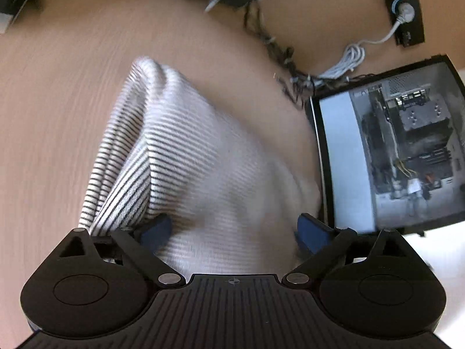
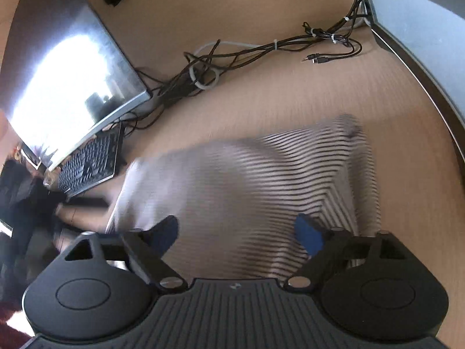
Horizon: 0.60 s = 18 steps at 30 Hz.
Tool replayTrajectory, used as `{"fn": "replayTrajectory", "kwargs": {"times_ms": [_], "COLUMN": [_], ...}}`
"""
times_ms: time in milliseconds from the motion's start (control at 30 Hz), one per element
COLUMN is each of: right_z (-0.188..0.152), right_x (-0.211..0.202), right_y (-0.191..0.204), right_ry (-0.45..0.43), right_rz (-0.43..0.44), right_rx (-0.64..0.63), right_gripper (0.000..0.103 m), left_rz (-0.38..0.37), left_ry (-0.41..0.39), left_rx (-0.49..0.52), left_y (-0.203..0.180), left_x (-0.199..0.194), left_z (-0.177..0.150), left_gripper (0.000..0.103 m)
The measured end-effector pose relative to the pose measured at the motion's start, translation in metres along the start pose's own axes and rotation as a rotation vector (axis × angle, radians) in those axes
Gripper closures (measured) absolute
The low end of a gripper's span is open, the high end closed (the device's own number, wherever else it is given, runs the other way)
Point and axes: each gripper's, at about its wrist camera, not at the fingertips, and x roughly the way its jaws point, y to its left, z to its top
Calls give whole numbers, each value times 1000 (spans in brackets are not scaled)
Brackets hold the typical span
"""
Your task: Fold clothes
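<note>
I see striped garment (image 1: 186,157) (image 2: 247,186): white with thin dark stripes, bunched, folds rising to peak, motion-blurred, on wooden surface (image 1: 58,116). Left tool (image 1: 235,232) spread wide over cloth; right tool (image 2: 237,232) likewise spread. Keyboard (image 2: 87,163) near garment.

One striped garment (image 1: 186,157) on one bench (image 1: 58,101); two claws, left claw (image 1: 232,232) and right claw (image 2: 237,234); one keyboard (image 2: 87,160); one open computer case (image 1: 401,151); one white cable coil (image 1: 348,61).

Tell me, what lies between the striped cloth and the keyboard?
In the right wrist view, only bare wooden desk shows between the striped cloth and the keyboard.
</note>
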Motion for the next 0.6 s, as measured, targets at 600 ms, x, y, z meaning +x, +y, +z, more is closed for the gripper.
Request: {"fn": "replayTrajectory", "kwargs": {"times_ms": [600], "right_z": [11], "right_x": [20], "right_y": [20], "right_ry": [-49], "right_rz": [-556], "right_rx": [-391], "right_gripper": [0], "left_rz": [-36], "left_ry": [65], "left_rx": [-2], "left_y": [-42], "left_x": [30], "left_z": [-40], "left_gripper": [5]}}
